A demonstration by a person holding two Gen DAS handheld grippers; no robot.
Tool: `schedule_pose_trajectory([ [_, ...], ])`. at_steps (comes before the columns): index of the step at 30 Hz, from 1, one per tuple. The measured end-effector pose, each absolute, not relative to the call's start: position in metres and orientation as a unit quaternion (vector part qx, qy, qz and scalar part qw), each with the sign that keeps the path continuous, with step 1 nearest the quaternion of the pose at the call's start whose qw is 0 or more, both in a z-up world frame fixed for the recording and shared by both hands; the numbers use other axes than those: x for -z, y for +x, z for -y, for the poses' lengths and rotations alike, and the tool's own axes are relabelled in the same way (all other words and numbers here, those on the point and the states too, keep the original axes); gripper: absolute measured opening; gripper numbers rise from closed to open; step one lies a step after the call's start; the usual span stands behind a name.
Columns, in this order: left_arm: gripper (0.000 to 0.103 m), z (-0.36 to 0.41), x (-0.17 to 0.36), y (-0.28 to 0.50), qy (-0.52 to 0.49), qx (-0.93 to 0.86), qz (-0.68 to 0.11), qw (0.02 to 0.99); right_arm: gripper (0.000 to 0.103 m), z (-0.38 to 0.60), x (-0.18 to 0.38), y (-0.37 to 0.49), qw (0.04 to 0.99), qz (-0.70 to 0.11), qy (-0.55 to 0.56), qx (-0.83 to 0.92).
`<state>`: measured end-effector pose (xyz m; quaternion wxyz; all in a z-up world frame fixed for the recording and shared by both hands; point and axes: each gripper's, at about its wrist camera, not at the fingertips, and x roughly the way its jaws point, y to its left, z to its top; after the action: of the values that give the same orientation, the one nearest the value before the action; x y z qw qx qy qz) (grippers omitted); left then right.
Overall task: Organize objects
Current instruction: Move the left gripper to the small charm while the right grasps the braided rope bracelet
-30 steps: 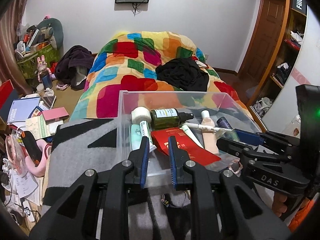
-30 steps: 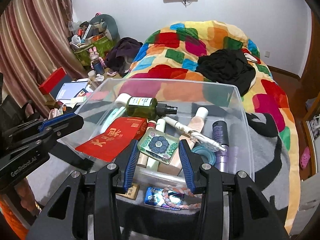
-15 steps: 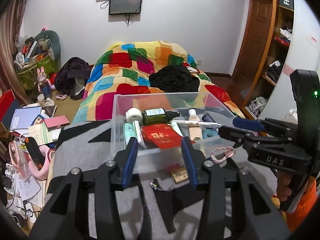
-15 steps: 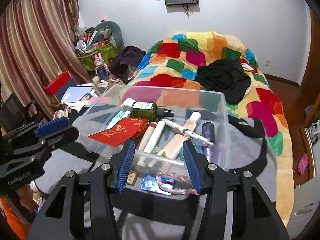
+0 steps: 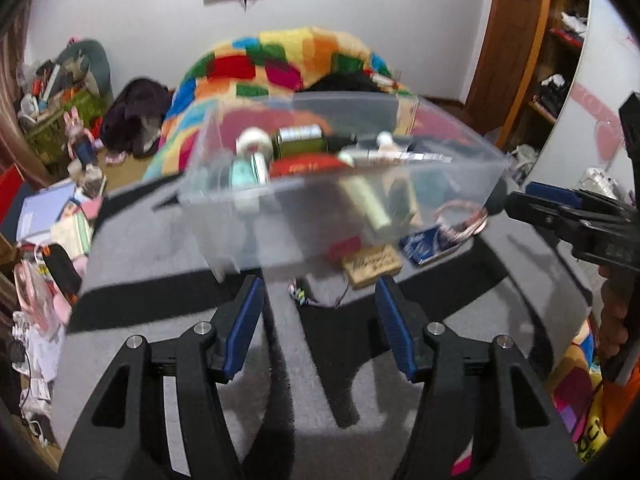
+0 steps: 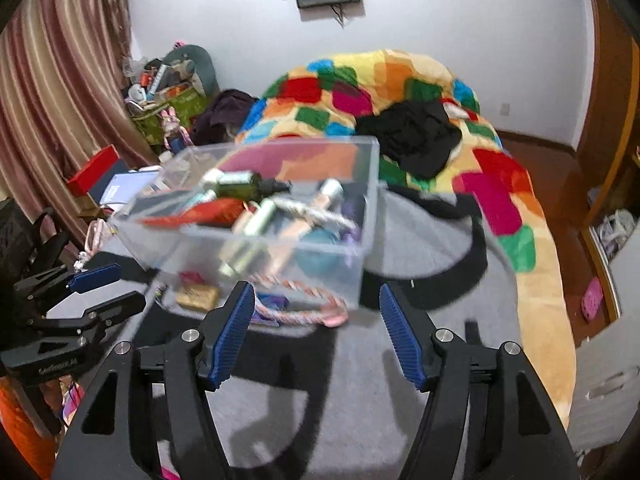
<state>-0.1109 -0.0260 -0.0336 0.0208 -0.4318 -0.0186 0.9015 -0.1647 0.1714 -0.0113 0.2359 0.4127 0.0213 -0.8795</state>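
- Bed point(image 6: 420, 80) with a patchwork quilt in many colours filled the back of both views; a black garment point(image 6: 412, 140) lay on the quilt.
- Grey and black blanket point(image 5: 320, 360) covered the near surface under both grippers.
- Clear plastic bin point(image 5: 280, 216) sat on the blanket, ahead of both grippers, motion-blurred in both views. It held a dark green bottle point(image 6: 236, 184), a red packet point(image 6: 216, 212), a white roll point(image 5: 254, 144), and pale tubes; the rest was too blurred to name.
- Left gripper point(image 5: 320, 316) was released, blue pads wide apart, jaws just opening, nothing between them; only blanket showed in the gap. It hung short of the bin's near wall, not touching it.
- Right gripper point(image 6: 318, 320) was also released, jaws just opening, nothing gripped. Its tips were just short of the bin's near wall.
- Pink braided cord point(image 6: 304, 300) lay on the blanket against the bin's near wall, in line with the right gripper's gap, untouched by the pads.
- Small tan block point(image 5: 372, 266) with writing sat on the blanket beside the bin, next to a blue packet point(image 5: 424, 242).
- Small beaded trinket point(image 5: 300, 294) lay on the blanket just ahead of the left gripper's pads.
- Clutter of books and boxes sat on the floor at the left edge, by the curtain point(image 6: 60, 100).
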Motion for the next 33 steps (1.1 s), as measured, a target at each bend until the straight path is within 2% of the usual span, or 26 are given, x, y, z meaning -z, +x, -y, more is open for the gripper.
schedule_pose_trajectory([
  [9, 0.058, 0.021, 0.061, -0.129, -0.463, -0.886, 0.006, 0.02, 0.061, -0.172, 0.046, -0.176, 0.213, -0.007, 0.454, 0.865],
  [12, 0.048, 0.022, 0.061, -0.128, -0.457, -0.889, 0.013, 0.021, 0.058, -0.169, 0.051, -0.179, 0.206, -0.008, 0.456, 0.866],
  [15, 0.036, 0.021, 0.061, -0.123, -0.446, -0.895, 0.01, 0.022, 0.046, -0.169, 0.057, -0.183, 0.204, 0.01, 0.464, 0.862],
  [17, 0.021, 0.018, 0.061, -0.12, -0.441, -0.897, 0.002, 0.021, 0.041, -0.169, 0.057, -0.184, 0.196, 0.018, 0.461, 0.865],
  [18, 0.017, 0.017, 0.061, -0.118, -0.438, -0.899, -0.001, 0.017, 0.039, -0.169, 0.057, -0.184, 0.192, 0.02, 0.461, 0.866],
  [20, 0.01, 0.019, 0.061, -0.118, -0.435, -0.9, 0.004, 0.014, 0.023, -0.167, 0.057, -0.183, 0.191, 0.018, 0.459, 0.867],
  [22, 0.006, 0.023, 0.061, -0.116, -0.434, -0.901, 0.013, 0.013, 0.018, -0.167, 0.057, -0.182, 0.192, 0.017, 0.457, 0.868],
  [24, 0.004, 0.028, 0.061, -0.113, -0.434, -0.901, 0.025, 0.012, 0.012, -0.168, 0.057, -0.181, 0.191, 0.015, 0.456, 0.869],
  [33, 0.003, 0.048, 0.057, -0.087, -0.433, -0.9, 0.052, 0.002, 0.011, -0.179, 0.053, -0.171, 0.195, 0.01, 0.447, 0.873],
])
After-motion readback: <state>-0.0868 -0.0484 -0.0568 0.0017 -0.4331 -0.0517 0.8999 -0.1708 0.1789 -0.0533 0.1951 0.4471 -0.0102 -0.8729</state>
